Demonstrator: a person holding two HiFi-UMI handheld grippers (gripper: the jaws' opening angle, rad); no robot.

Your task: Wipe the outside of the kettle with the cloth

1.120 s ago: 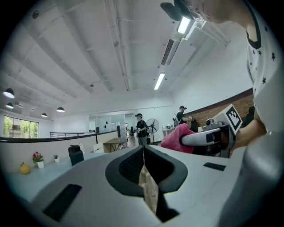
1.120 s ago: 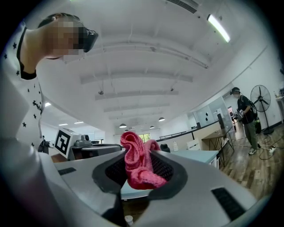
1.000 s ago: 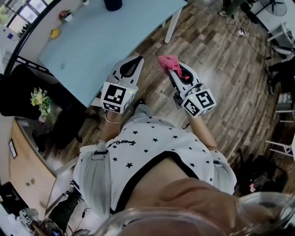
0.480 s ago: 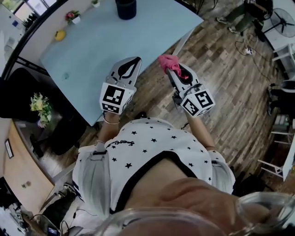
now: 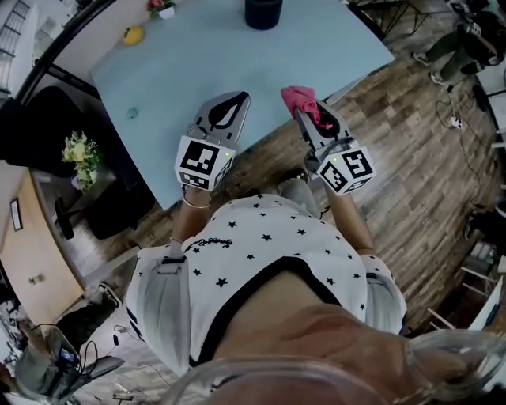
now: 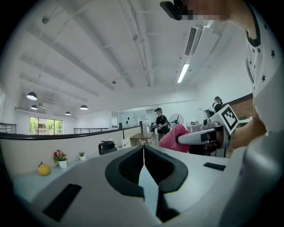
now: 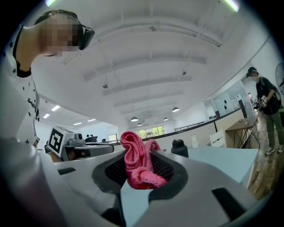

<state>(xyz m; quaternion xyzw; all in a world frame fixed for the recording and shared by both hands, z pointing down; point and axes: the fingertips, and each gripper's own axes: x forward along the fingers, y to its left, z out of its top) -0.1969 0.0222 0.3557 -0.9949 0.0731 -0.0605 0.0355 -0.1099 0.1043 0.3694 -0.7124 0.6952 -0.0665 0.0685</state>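
The dark kettle (image 5: 263, 12) stands at the far edge of the light blue table (image 5: 190, 63); it also shows small in the left gripper view (image 6: 106, 147) and the right gripper view (image 7: 179, 148). My right gripper (image 5: 304, 107) is shut on a bunched pink cloth (image 5: 299, 99), held over the table's near edge. The cloth (image 7: 137, 164) sticks up between its jaws (image 7: 137, 170). My left gripper (image 5: 236, 99) is shut on nothing (image 6: 143, 150), beside the right one and level with it. Both are well short of the kettle.
A yellow fruit (image 5: 133, 35) and a small flower pot (image 5: 160, 6) sit at the table's far left. A small round thing (image 5: 131, 113) lies near its left edge. A white bottle (image 7: 194, 141) stands by the kettle. Flowers (image 5: 79, 150) rest on a dark stand. A person (image 7: 266, 106) stands beyond.
The head view has swung so that more of the table and the kettle show. Both grippers have come nearer the table's edge, the cloth still held in the right one.
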